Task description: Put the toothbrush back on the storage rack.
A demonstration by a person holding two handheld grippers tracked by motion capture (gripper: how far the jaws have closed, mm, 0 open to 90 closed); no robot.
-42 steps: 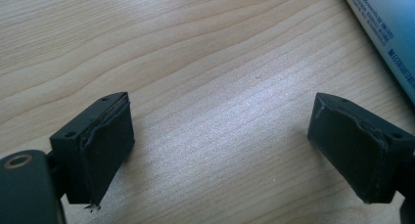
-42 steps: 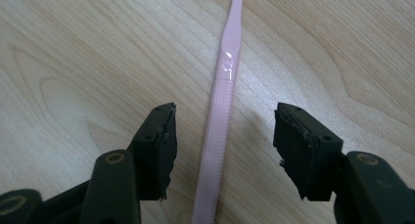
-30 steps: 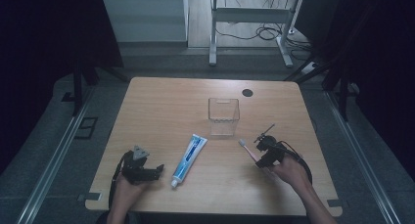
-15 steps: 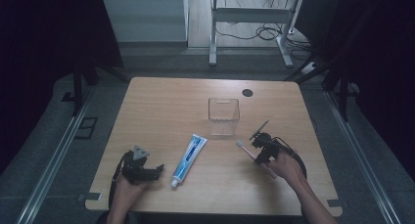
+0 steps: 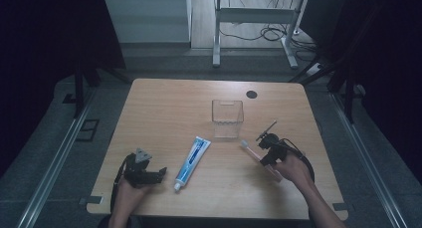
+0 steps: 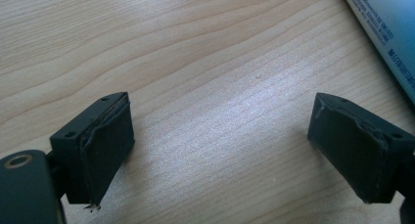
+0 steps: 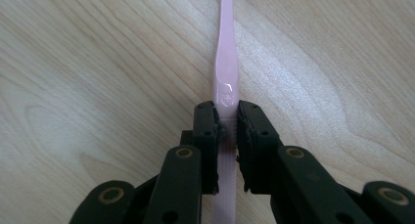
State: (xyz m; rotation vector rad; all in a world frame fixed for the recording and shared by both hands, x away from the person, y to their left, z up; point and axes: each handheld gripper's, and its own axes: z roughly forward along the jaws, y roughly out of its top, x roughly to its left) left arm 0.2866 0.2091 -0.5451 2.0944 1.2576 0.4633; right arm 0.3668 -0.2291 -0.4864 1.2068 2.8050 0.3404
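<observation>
Since the earlier frame the right gripper (image 5: pixel 263 149) has turned a little over the pink toothbrush (image 5: pixel 259 157), and its jaws have just been closing onto the handle; the left hand has kept its place. Going left to right across the wooden table (image 5: pixel 164 103): at about seven o'clock the left gripper (image 5: pixel 158 173) rests on the wood with its jaws spread wide and nothing between them, as the left gripper view (image 6: pixel 230 150) shows. Just beside it, toward six o'clock, lies the blue and white toothpaste tube (image 5: pixel 192 156), cap nearest the person. Near the table's centre stands a clear plastic container (image 5: pixel 227 118). At about four o'clock the right gripper (image 7: pixel 228 128) is clamped on the toothbrush (image 7: pixel 225 62), which lies flat on the table, bristle end toward the container.
</observation>
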